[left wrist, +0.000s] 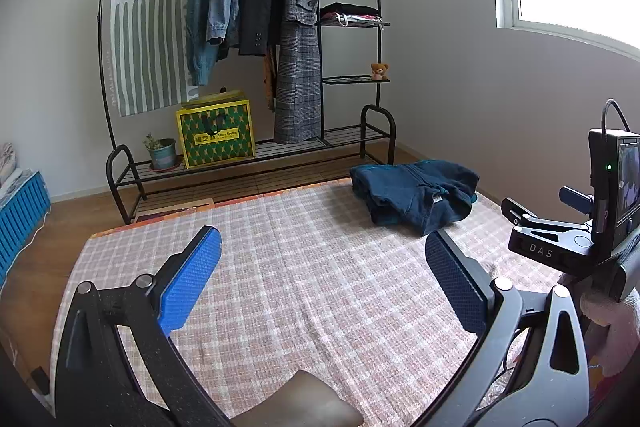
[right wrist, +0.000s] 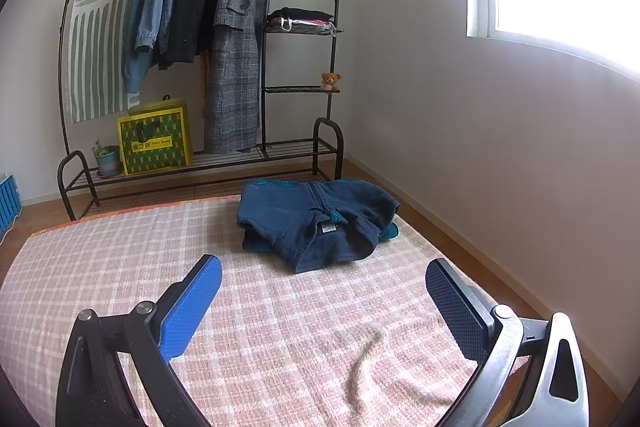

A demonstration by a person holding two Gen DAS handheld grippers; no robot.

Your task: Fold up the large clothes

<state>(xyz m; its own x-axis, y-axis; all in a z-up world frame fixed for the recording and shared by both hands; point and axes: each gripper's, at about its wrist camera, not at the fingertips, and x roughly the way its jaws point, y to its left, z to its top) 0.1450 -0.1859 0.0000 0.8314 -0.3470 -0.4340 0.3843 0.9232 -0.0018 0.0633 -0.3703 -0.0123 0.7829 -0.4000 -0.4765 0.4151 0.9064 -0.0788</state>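
Jaws of both the left gripper (left wrist: 322,279) and right gripper (right wrist: 323,303) gape wide, empty, above a checked blanket (right wrist: 120,259); folded blue jacket (right wrist: 316,219) lies ahead.

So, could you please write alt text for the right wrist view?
A folded dark blue garment lies on a pink checked blanket, beyond the open, empty right gripper. A clothes rack with hanging coats stands against the wall behind.

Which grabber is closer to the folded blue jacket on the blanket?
Right. The right gripper hovers open just short of the folded blue jacket, which lies straight ahead. The left gripper, also open, sits farther back, with the jacket ahead and off to its right.
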